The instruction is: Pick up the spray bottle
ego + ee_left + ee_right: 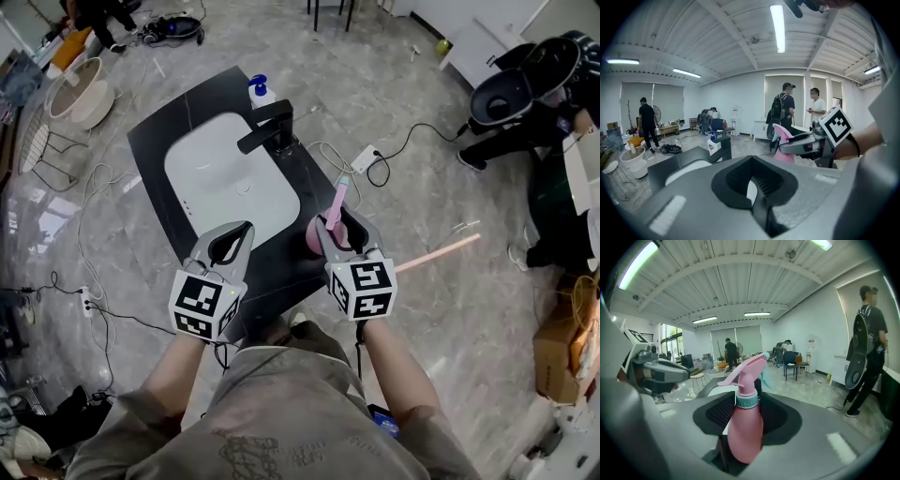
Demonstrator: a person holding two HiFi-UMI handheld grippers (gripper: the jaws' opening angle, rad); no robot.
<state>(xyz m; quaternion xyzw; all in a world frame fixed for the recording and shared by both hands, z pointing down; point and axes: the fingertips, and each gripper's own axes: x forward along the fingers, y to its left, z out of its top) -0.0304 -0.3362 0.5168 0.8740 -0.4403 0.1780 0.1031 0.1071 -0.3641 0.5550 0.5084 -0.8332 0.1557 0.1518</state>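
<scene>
— What is the biggest thing?

— A black table (159, 141) with a white sink (225, 183) set in it. A black tap (267, 127) stands at the sink's far right side.

— And the two tools?

— The left hand-held gripper (246, 228) is over the table's near edge. Its jaws are closed together, with nothing between them. The right hand-held gripper (340, 223) is just beside it, on the right.

— Where is the spray bottle?

— The pink spray bottle (335, 208) is squeezed between the right one's jaws. It stands up over the table's near right corner.

— Anything small?

— A little bottle with a blue top (259, 90) sits at the table's far end.
</scene>
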